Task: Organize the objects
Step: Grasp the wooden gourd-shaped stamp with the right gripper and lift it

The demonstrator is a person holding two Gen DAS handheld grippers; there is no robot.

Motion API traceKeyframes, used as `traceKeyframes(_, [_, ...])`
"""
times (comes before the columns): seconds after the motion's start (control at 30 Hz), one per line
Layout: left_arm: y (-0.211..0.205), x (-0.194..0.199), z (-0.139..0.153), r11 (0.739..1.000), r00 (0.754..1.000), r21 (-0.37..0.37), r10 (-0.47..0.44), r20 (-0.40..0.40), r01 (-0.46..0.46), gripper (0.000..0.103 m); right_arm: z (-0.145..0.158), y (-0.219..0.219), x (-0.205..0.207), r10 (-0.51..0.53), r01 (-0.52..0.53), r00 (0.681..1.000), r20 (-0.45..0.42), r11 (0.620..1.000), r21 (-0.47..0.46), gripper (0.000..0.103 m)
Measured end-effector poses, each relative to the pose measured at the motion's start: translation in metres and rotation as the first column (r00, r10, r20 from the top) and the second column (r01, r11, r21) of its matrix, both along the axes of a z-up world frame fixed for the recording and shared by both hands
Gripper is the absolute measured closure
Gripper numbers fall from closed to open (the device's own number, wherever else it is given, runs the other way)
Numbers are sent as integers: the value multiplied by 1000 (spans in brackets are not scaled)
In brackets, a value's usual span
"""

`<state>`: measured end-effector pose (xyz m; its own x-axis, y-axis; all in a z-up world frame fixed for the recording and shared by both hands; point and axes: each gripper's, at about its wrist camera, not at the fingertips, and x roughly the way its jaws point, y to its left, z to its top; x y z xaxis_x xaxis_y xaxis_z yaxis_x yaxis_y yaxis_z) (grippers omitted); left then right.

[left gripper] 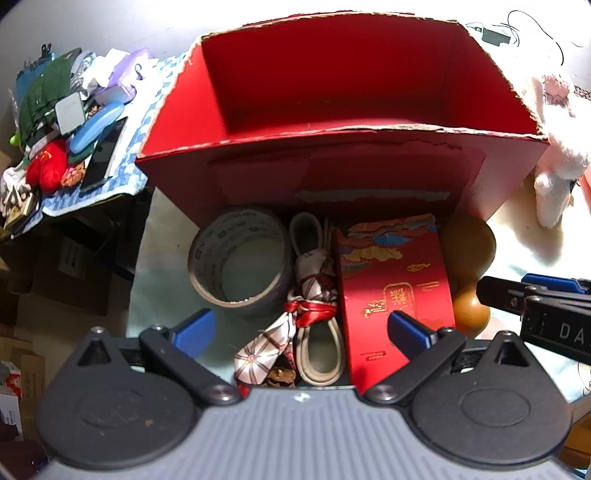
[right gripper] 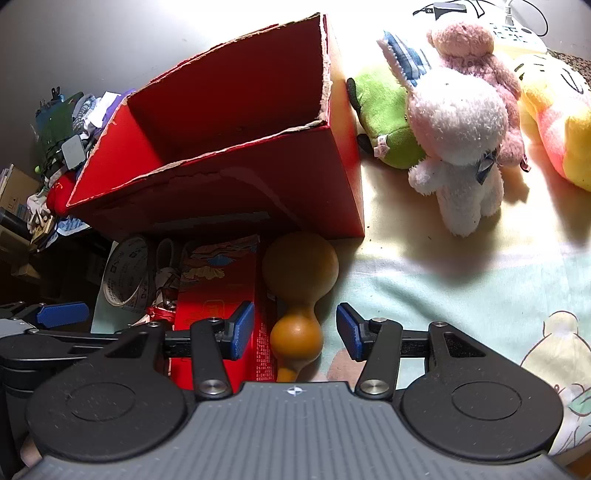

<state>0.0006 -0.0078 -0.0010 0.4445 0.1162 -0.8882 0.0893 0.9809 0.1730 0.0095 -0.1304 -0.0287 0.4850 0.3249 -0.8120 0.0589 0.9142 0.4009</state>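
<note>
An empty red cardboard box (left gripper: pixel 332 162) (right gripper: pixel 236 192) stands open-topped on the bed. In front of it lie a roll of grey tape (left gripper: pixel 236 266) (right gripper: pixel 125 280), a looped strap tied with a patterned scarf and red ribbon (left gripper: pixel 314 295), a flat red gift box (left gripper: pixel 395 288) (right gripper: pixel 218 288) and a brown gourd (left gripper: pixel 469 273) (right gripper: pixel 299 295). My left gripper (left gripper: pixel 301 330) hovers open above the scarf bundle, its jaws wide apart. My right gripper (right gripper: pixel 295 330) is open with the gourd's small bulb between its blue pads (right gripper: pixel 349 330), not touching.
Plush toys (right gripper: pixel 458 125) sit right of the box: white, pink, green and yellow. A cluttered pile (left gripper: pixel 74 122) of small items lies on a blue checked cloth at the left. The pale patterned bedsheet (right gripper: pixel 461 280) spreads to the right. Cables (left gripper: pixel 532 29) lie far back.
</note>
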Motion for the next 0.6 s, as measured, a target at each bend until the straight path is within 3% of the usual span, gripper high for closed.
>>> traceKeyframes(0.37, [-5, 3, -1, 1000, 999, 13, -14, -32, 14, 3, -7, -8, 4, -9, 10, 1000, -28, 999, 32, 50])
traceKeyframes(0.47, [-5, 4, 2, 1000, 999, -7, -29, -25, 29, 5, -9, -13, 5, -20, 22, 999, -31, 998, 61, 51])
traceKeyframes(0.6, [-2, 3, 7, 994, 998, -92, -65, 3, 65, 9, -15, -22, 7, -37, 41, 999, -39, 993, 112, 55])
